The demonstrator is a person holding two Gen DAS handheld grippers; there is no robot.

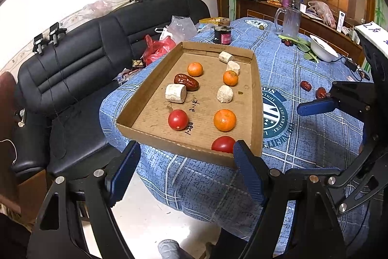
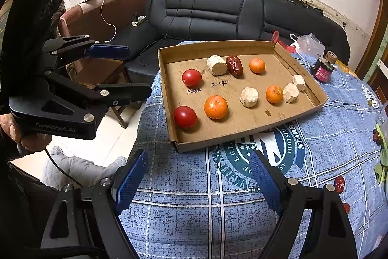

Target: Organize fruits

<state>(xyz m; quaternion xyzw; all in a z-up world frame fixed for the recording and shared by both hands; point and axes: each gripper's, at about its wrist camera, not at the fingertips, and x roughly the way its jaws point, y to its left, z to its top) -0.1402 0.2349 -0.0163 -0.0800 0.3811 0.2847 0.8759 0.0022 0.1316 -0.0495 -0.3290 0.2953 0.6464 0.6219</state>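
A shallow cardboard tray (image 1: pixel 257 98) (image 2: pixel 245 135) lies on the blue-clothed table. In it are two tomatoes (image 1: pixel 178 119) (image 2: pixel 185 116), three oranges (image 1: pixel 224 120) (image 2: pixel 215 107), one red date (image 1: pixel 186 82) (image 2: pixel 234 65) and several pale root chunks (image 1: pixel 176 93) (image 2: pixel 249 97). Two more dates (image 1: pixel 306 85) lie on the cloth right of the tray. My left gripper (image 1: pixel 186 149) is open and empty, just before the tray's near edge. My right gripper (image 2: pixel 198 159) is open and empty, over the cloth beside the tray; it also shows in the left wrist view (image 1: pixel 315 107).
A black sofa (image 1: pixel 72 60) stands beyond the table's left edge, with red and clear plastic bags (image 1: pixel 157 45). A dark jar (image 1: pixel 222 35), a glass mug (image 1: pixel 289 21), greens and a white bowl (image 1: pixel 322 49) stand at the table's far side.
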